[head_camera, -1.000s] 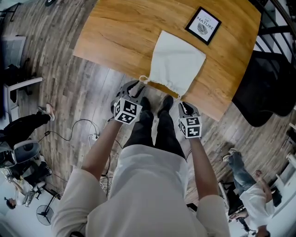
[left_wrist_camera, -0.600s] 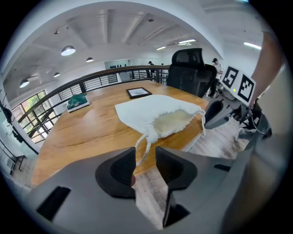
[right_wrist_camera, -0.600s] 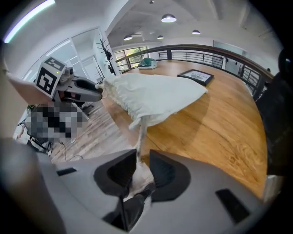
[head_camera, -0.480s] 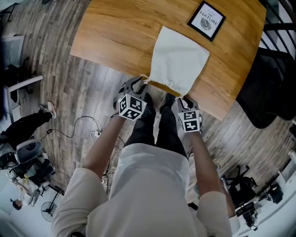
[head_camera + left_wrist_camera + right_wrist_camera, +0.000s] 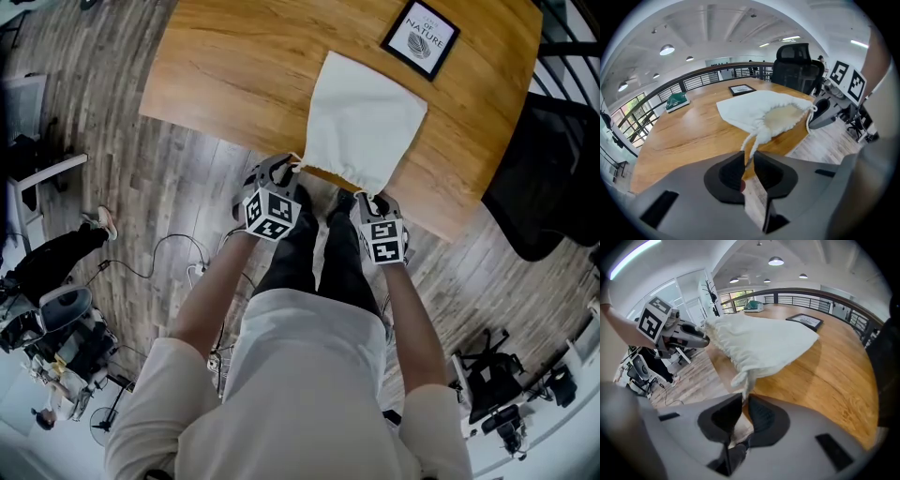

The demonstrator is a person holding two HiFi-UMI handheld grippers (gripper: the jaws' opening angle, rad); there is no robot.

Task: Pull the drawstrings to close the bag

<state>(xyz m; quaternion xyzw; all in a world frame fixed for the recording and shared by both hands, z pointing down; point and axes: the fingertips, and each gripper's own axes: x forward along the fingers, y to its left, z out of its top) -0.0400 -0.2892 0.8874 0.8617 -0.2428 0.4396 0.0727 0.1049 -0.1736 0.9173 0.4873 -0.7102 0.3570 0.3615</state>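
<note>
- Framed print [image 5: 419, 37] lies at the far side of the table [image 5: 234, 66]. It has a black border, a white card and a leaf emblem. The word "NATURE" reads on it; the smaller line above is too fine to read.
- No other readable writing. Each gripper's cube carries only black-and-white square markers.
- Drawstring bag [image 5: 361, 122], plain off-white cloth with no print, lies flat on the table. Its gathered mouth sits at the near edge, facing the person, with 1 cord leaving each corner.
- Left gripper [image 5: 748, 157]: its jaws have just been closing and now stand at a narrow slit. The left drawstring [image 5: 752, 143] runs down into that slit and is pinched there.
- Right gripper [image 5: 743, 401]: jaws likewise drawn close, nipping the right drawstring [image 5: 746, 389] just below the bag's bunched corner.
- Both grippers sit just off the table's near edge, 1 at each end of the bag's mouth.
- Table is warm, glossy wood with rounded corners. A green object [image 5: 676, 100] rests at its far edge; what it is cannot be told.
- Floor [image 5: 159, 178] is grey-brown planks, with cables [image 5: 169, 258] trailing across it.
- A black office chair [image 5: 799, 65] stands by the table, and a dark railing [image 5: 708, 77] runs behind.
- Round ceiling lights [image 5: 667, 49] hang overhead; the ceiling is white.
</note>
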